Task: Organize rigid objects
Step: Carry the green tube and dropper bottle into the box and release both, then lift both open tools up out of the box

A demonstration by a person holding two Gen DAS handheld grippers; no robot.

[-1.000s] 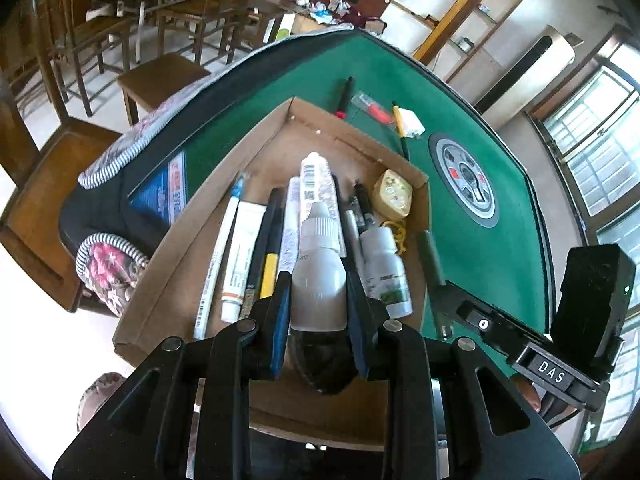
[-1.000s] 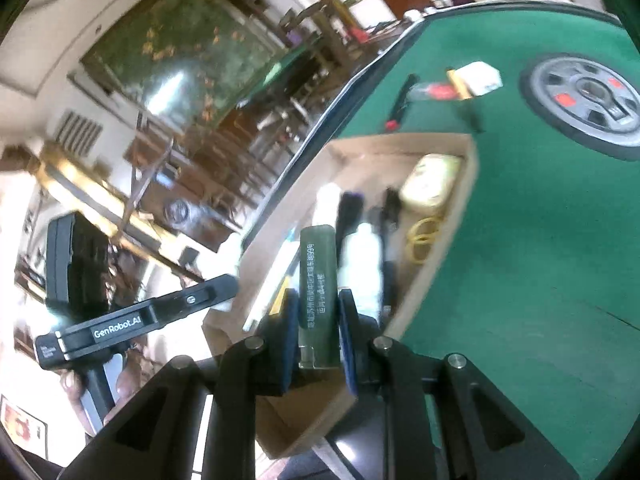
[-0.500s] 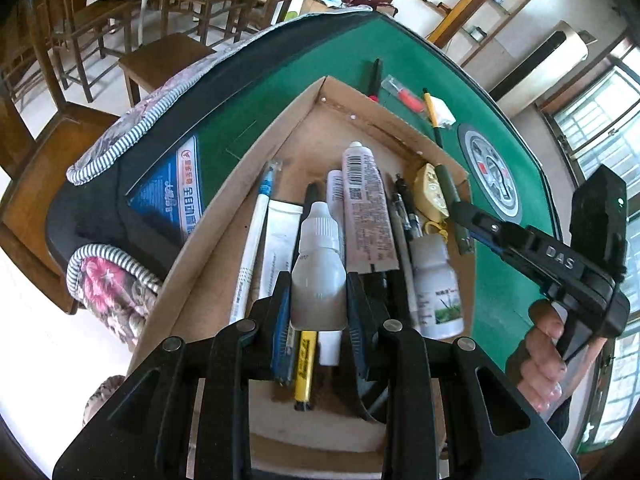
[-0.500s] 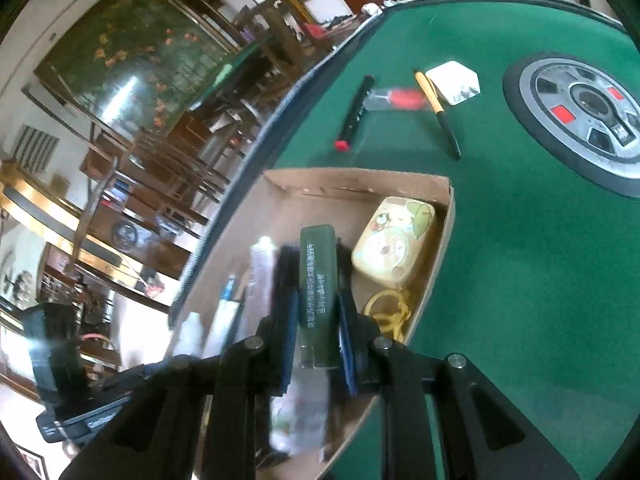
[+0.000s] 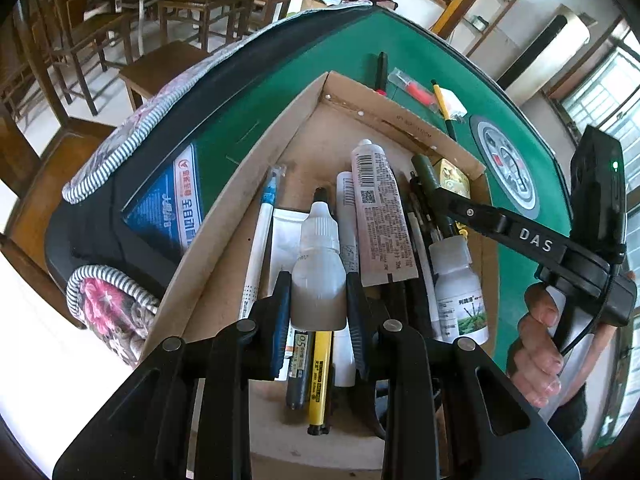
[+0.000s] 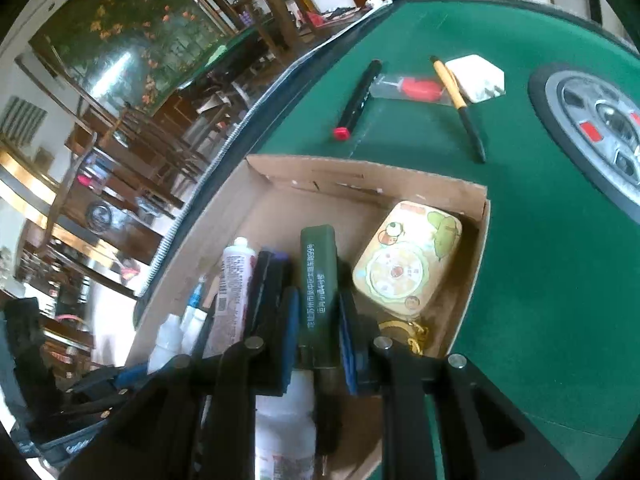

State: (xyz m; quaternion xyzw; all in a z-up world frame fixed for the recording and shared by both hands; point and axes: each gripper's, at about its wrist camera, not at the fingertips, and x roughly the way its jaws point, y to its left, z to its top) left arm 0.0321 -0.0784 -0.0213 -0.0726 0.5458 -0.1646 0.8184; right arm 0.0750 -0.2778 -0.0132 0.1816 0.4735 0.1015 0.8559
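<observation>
Hovering over the cardboard box (image 5: 256, 160), the left tool (image 5: 319, 300) clamped a dropper bottle (image 5: 318, 276) lengthwise, the right tool (image 6: 319, 322) clamped a green pen (image 6: 318, 280).

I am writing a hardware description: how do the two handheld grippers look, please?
Both grippers, left gripper and right gripper, are matte black, with angular linkage arms, silver pivot pins and blue finger pads. The right one bears white "DAS" lettering and a boxy black module with a green light.

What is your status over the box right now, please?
Left gripper shut on dropper bottle. Right gripper shut on green pen. Both over crowded cardboard box; little free floor.
</observation>
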